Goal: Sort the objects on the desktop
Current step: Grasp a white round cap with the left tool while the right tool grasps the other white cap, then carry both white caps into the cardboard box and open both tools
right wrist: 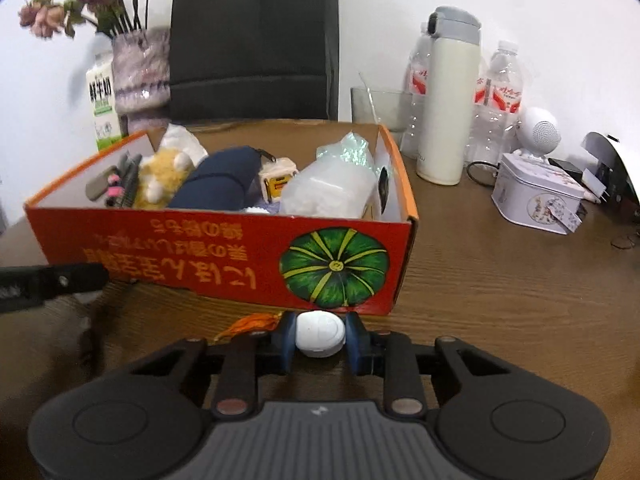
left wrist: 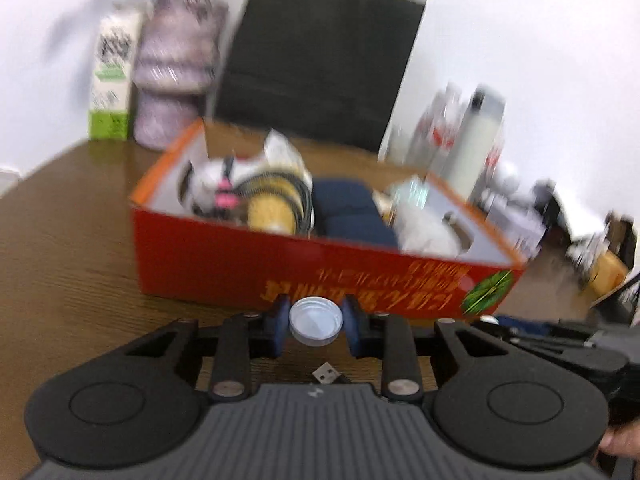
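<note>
A red and orange cardboard box (left wrist: 248, 264) (right wrist: 224, 252) stands on the wooden table, filled with a plush toy, a navy pouch, cables and plastic bags. My left gripper (left wrist: 316, 322) is shut on a small round silver tin (left wrist: 316, 320), held just in front of the box's near wall. My right gripper (right wrist: 320, 334) is shut on a white rounded object (right wrist: 320, 334) with an orange tassel (right wrist: 250, 324) at its left, also just in front of the box. A USB plug (left wrist: 326, 374) lies below the left gripper.
A black paper bag (right wrist: 256, 40), a vase of dried flowers (right wrist: 140, 68) and a milk carton (right wrist: 102, 100) stand behind the box. To the right are a white flask (right wrist: 448, 96), water bottles (right wrist: 500, 104), a glass (right wrist: 380, 108), a tin box (right wrist: 536, 196) and a small white speaker (right wrist: 540, 132).
</note>
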